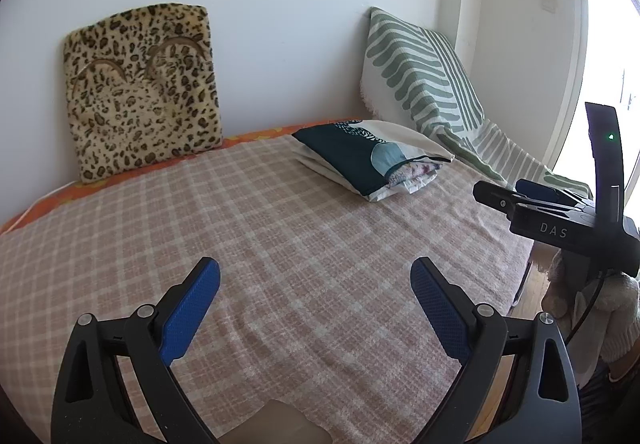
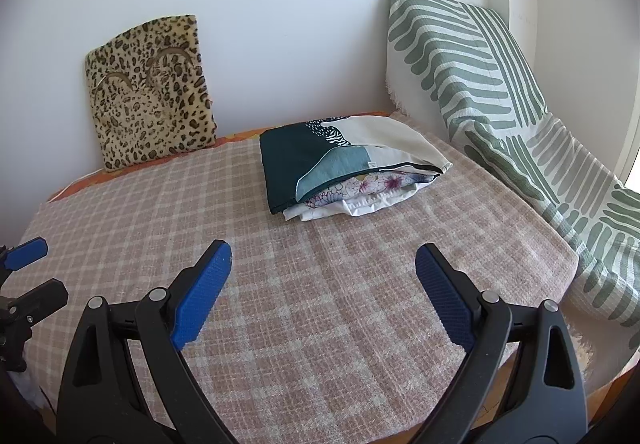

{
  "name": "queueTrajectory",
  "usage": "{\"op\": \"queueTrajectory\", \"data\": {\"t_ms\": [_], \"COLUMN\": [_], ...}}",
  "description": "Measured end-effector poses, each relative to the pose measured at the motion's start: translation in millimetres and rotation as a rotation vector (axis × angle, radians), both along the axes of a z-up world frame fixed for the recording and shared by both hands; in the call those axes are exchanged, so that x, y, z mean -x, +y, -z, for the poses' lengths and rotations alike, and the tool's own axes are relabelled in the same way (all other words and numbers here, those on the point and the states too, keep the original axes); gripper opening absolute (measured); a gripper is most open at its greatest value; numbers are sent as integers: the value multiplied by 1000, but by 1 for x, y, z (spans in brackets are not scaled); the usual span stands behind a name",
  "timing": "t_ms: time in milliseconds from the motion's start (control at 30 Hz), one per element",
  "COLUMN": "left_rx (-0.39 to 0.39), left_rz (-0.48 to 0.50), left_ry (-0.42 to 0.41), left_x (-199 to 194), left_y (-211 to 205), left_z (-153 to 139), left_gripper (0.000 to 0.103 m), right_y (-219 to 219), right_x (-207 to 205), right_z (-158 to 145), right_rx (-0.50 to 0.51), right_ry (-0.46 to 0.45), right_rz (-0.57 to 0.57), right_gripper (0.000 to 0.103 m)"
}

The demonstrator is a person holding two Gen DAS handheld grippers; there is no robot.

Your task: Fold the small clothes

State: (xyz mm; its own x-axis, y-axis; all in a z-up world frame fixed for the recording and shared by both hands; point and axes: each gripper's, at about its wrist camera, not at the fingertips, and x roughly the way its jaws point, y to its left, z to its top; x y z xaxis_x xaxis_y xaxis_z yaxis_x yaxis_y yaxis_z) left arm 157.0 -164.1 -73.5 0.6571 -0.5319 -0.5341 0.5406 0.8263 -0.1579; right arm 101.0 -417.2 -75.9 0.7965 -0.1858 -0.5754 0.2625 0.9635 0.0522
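Note:
A stack of folded clothes (image 2: 344,168) lies at the far side of the checked bed cover (image 2: 320,304). A dark teal and cream piece is on top, with floral and white pieces under it. The stack also shows in the left wrist view (image 1: 372,160). My left gripper (image 1: 316,276) is open and empty above the cover, well short of the stack. My right gripper (image 2: 324,264) is open and empty, also short of the stack. The right gripper shows at the right of the left wrist view (image 1: 520,200). The left gripper's blue fingertip (image 2: 26,250) shows at the left edge.
A leopard-print cushion (image 2: 150,92) leans on the white wall at the back left. A green and white striped throw (image 2: 500,92) drapes down at the right. The bed's right edge (image 1: 524,272) drops to a wooden floor. A bright window (image 1: 608,64) is at far right.

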Motion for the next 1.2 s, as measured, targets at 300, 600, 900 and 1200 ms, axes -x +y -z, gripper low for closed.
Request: {"op": "queueTrajectory", "data": {"t_ms": [300, 600, 900, 1200], "left_rx": [8, 17, 24, 34], "left_rz": [3, -4, -12, -10], "left_ry": [-7, 0, 7, 13], "left_x": [2, 4, 5, 4], "left_y": [1, 1, 3, 4], "left_z": [-2, -2, -2, -1], "left_gripper": [96, 96, 96, 96], "right_y": [2, 5, 9, 9], "right_x": [2, 2, 1, 1], "right_z": [-3, -4, -6, -6], "right_rx": [-9, -9, -14, -16], "right_ry": [-13, -13, -20, -20], "right_rz": [0, -4, -10, -11], "right_gripper": [95, 95, 95, 95]}}
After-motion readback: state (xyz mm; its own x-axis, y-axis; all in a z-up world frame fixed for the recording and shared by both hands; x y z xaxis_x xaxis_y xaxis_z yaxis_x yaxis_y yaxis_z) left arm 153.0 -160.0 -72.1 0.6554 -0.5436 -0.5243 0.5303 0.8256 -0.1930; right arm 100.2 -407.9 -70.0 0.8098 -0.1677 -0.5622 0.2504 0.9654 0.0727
